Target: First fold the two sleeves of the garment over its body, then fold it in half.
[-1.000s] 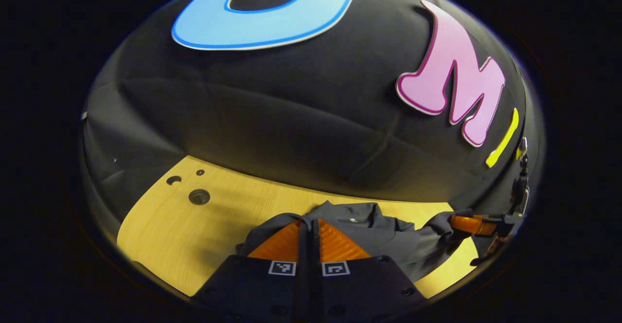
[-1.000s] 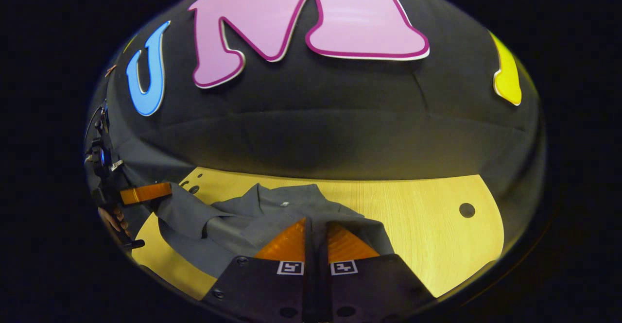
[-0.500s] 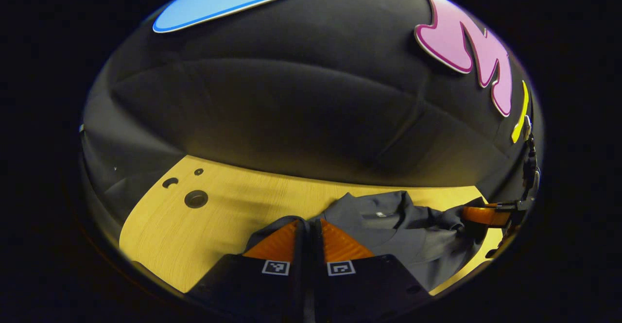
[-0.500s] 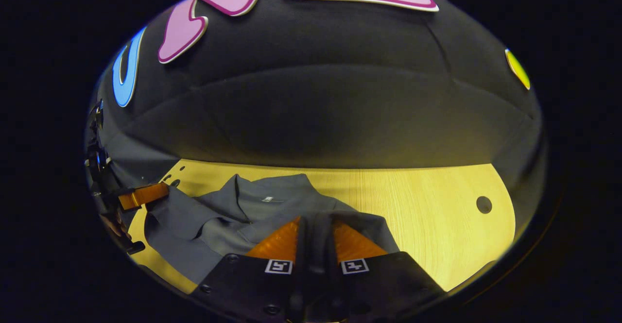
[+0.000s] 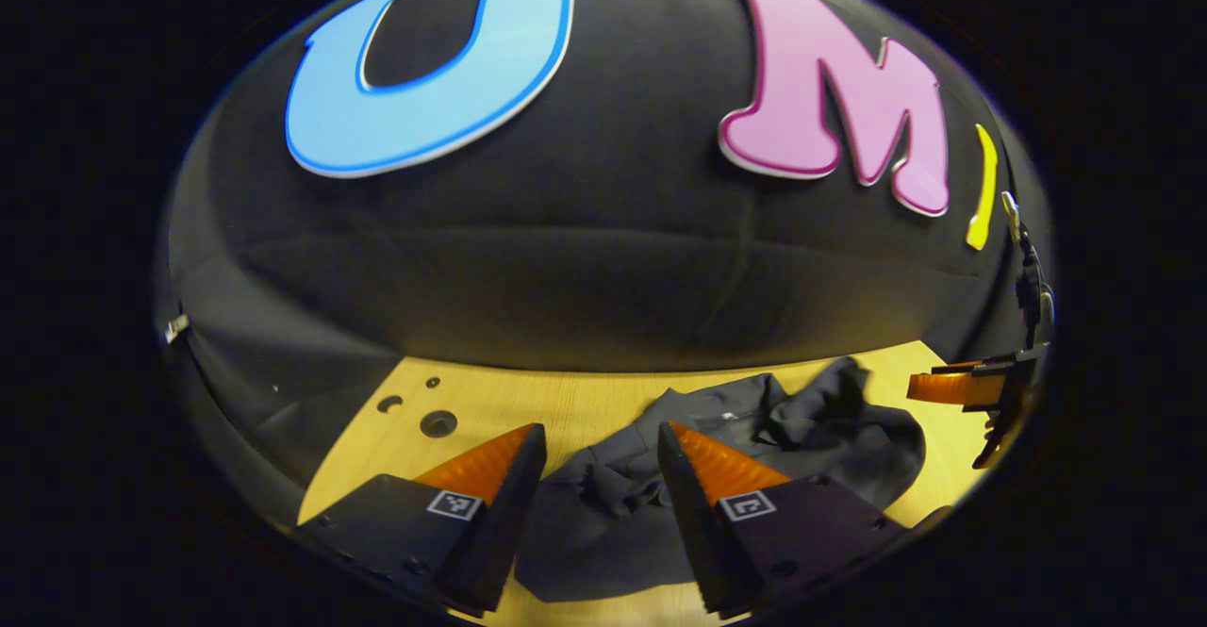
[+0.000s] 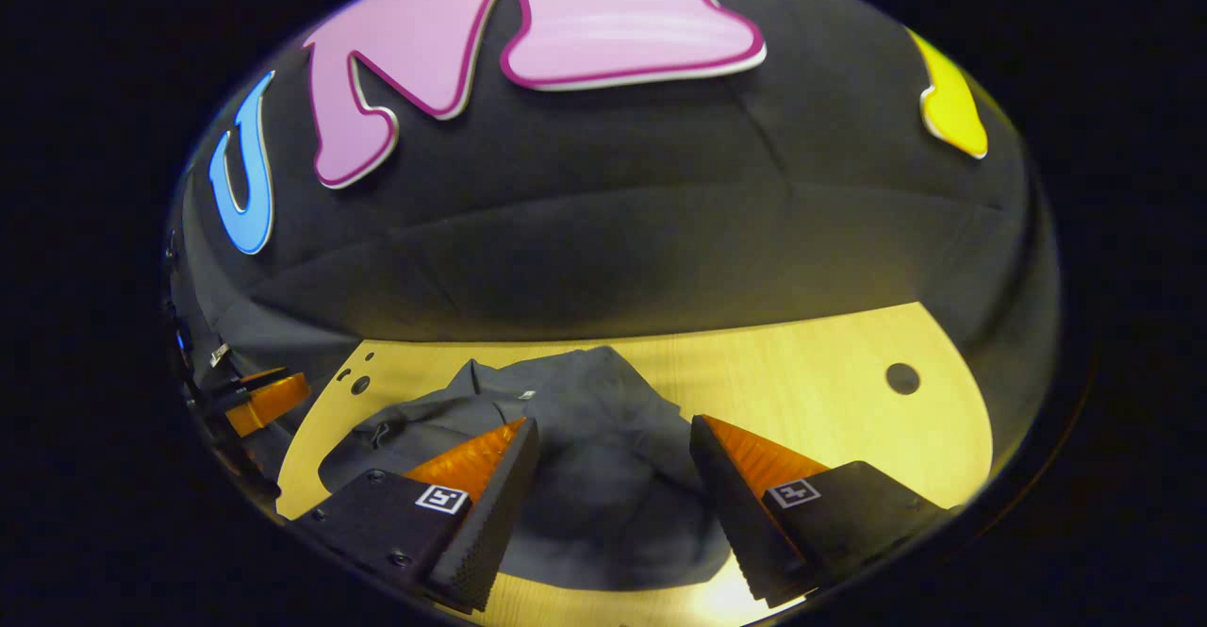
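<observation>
Dark grey fabric garment [image 6: 603,476] lies bunched on the pale wooden table [image 6: 830,372]. Left gripper [image 5: 596,443] and right gripper [image 6: 608,434] hover above it, jaws spread, grasping nothing. Half a second earlier both were clenched on cloth. Best next: flatten the wrinkles, then check the fold's edges align.

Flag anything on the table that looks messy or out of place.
The dark garment lies bunched on the wooden table, not flat: in the left gripper view a fold sticks up crumpled. Both grippers are open above it.
</observation>
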### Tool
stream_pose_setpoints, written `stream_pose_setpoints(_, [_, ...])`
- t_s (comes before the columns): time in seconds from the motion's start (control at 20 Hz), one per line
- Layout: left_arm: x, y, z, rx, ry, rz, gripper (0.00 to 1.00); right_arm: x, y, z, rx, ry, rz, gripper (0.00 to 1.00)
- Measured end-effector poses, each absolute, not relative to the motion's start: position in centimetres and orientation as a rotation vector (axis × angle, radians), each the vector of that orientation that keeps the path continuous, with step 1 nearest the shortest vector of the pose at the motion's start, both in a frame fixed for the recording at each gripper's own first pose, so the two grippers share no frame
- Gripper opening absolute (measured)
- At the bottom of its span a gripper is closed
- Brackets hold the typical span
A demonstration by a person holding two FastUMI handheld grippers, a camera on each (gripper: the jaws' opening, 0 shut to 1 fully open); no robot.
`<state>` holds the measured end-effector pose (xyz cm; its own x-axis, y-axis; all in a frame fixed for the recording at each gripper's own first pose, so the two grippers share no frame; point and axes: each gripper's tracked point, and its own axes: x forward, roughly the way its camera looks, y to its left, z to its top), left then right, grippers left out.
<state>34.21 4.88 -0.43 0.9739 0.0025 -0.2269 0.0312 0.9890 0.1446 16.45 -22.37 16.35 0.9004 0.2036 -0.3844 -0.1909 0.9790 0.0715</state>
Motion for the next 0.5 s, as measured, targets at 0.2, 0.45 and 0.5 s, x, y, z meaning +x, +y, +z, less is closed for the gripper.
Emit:
stream_pose_setpoints(0.2, [27.3,3.8,3.4,0.207,0.146,-0.02,0.97,10.4,-23.5,20.1,-0.036,0.319,0.174,0.99])
stream_pose_setpoints(0.45, [17.3,3.1,7.0,0.203,0.043,-0.016,0.96,0.5,-23.4,22.6,-0.021,0.259,0.177,0.98])
stream_pose_setpoints(0.5, [15.4,3.0,7.6,0.208,0.022,-0.022,0.96,-1.6,-23.4,22.6,-0.012,0.259,0.176,0.99])
